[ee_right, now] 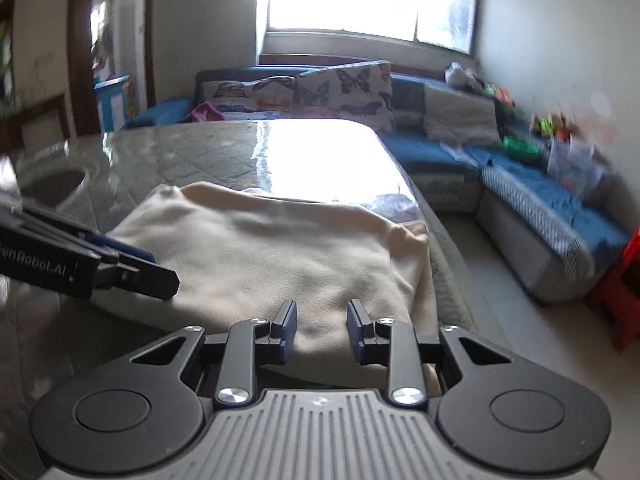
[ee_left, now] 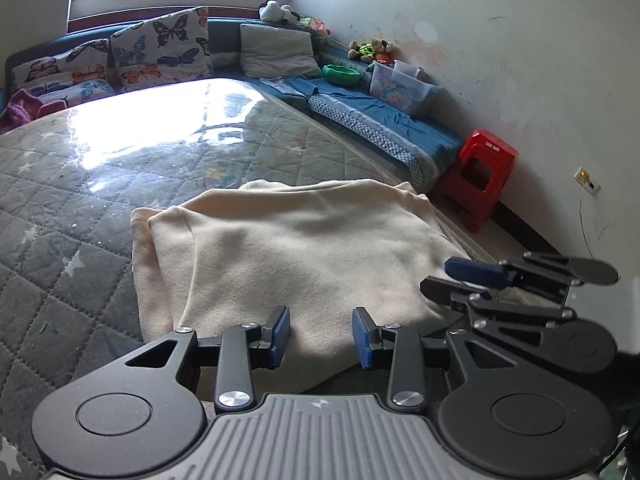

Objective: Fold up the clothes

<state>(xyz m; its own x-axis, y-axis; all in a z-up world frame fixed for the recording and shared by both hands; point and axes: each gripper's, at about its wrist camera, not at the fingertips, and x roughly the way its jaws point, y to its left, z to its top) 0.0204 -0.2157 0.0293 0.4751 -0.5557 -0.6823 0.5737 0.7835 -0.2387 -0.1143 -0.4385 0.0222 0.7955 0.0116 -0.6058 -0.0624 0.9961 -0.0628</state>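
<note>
I read only one piece of lettering: pale print on the black side of my left tool [ee_right: 86, 266], at the left edge of the right wrist view. It reads "enRobot.AI", its start cut off by the frame edge. I can make out no other text, number or sign.

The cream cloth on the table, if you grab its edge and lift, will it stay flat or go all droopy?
The cloth would probably droop: it already sags in soft folds and its right edge hangs off the table. It looks fuzzy and thick, so likely easy to grip. The table's shiny cover may let it slide when pushed.
</note>
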